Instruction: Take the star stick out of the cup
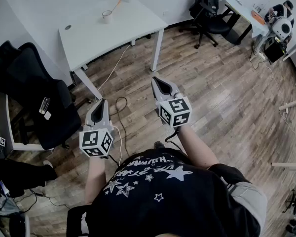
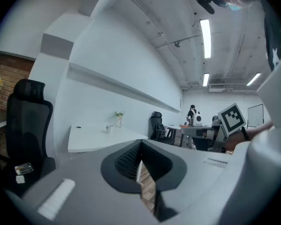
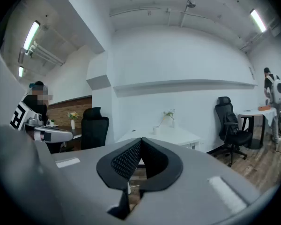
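A small white cup point(image 1: 106, 16) stands on the white table point(image 1: 93, 38) far ahead, and a thin orange-tipped stick point(image 1: 116, 5) leans out of it. The same cup point(image 2: 108, 129) looks tiny in the left gripper view, and in the right gripper view the cup point(image 3: 155, 130) has the stick point(image 3: 162, 122) slanting up from it. My left gripper point(image 1: 102, 101) and right gripper point(image 1: 156, 80) hover over the wooden floor, well short of the table. Both are shut with nothing between their jaws, as seen at the left gripper point(image 2: 140, 144) and the right gripper point(image 3: 141, 140).
A black office chair point(image 1: 37, 95) stands at the left beside the table, another chair point(image 1: 207, 11) at the back right. A small vase with a plant point(image 3: 170, 117) sits behind the cup. Cables point(image 1: 119, 105) lie on the floor. A person point(image 1: 282, 14) works at a far desk.
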`<state>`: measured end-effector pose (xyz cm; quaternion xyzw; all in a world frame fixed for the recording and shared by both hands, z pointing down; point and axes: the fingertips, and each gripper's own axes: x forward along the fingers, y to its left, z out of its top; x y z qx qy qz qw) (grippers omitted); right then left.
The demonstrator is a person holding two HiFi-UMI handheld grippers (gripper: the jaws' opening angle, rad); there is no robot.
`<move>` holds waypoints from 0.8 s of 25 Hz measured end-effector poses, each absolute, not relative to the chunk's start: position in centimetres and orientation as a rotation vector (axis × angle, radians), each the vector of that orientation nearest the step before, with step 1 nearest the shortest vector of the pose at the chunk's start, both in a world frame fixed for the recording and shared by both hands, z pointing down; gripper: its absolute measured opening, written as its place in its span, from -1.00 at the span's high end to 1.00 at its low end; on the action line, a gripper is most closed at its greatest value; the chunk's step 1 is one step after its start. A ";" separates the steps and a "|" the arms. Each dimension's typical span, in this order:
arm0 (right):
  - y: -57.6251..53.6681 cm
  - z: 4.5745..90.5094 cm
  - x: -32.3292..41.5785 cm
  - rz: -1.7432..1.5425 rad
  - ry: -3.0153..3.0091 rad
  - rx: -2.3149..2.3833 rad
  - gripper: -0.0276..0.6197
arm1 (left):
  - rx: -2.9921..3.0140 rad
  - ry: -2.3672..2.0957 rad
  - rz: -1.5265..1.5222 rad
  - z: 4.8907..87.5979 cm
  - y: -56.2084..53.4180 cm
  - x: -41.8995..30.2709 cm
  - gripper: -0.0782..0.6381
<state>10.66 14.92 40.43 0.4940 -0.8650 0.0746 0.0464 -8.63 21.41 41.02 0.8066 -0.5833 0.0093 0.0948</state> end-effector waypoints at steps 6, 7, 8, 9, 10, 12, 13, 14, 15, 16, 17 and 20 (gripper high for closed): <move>15.6 40.5 9.7 0.230 -2.643 1.496 0.88 | 2.389 -1.727 0.041 41.0 22.0 -9.4 0.78; 15.7 40.5 9.6 0.233 -2.644 1.494 0.88 | 2.389 -1.726 0.044 41.0 22.1 -9.4 0.78; 15.9 40.6 9.6 0.236 -2.644 1.493 0.88 | 2.390 -1.726 0.047 41.1 22.2 -9.4 0.78; 16.0 40.7 9.5 0.238 -2.645 1.491 0.88 | 2.390 -1.726 0.051 41.2 22.3 -9.5 0.78; 16.1 40.8 9.4 0.239 -2.645 1.490 0.88 | 2.392 -1.727 0.055 41.2 22.4 -9.5 0.78; 16.4 41.0 9.3 0.240 -2.645 1.488 0.88 | 2.395 -1.727 0.062 41.2 22.6 -9.5 0.78; 16.4 41.0 9.2 0.242 -2.645 1.491 0.88 | 2.397 -1.726 0.064 41.2 22.7 -9.5 0.78; 16.5 41.0 9.1 0.247 -2.645 1.497 0.88 | 2.399 -1.723 0.064 41.3 22.8 -9.5 0.78; 16.6 41.1 9.1 0.255 -2.645 1.507 0.88 | 2.401 -1.719 0.063 41.3 23.0 -9.6 0.78; 16.8 41.1 9.0 0.267 -2.648 1.518 0.88 | 2.404 -1.712 0.060 41.3 23.3 -9.6 0.78; 16.9 41.2 8.9 0.282 -2.654 1.531 0.87 | 2.408 -1.703 0.056 41.4 23.7 -9.7 0.78; 17.3 41.6 8.3 0.326 -2.662 1.573 0.87 | 2.419 -1.672 0.051 42.1 24.7 -10.5 0.78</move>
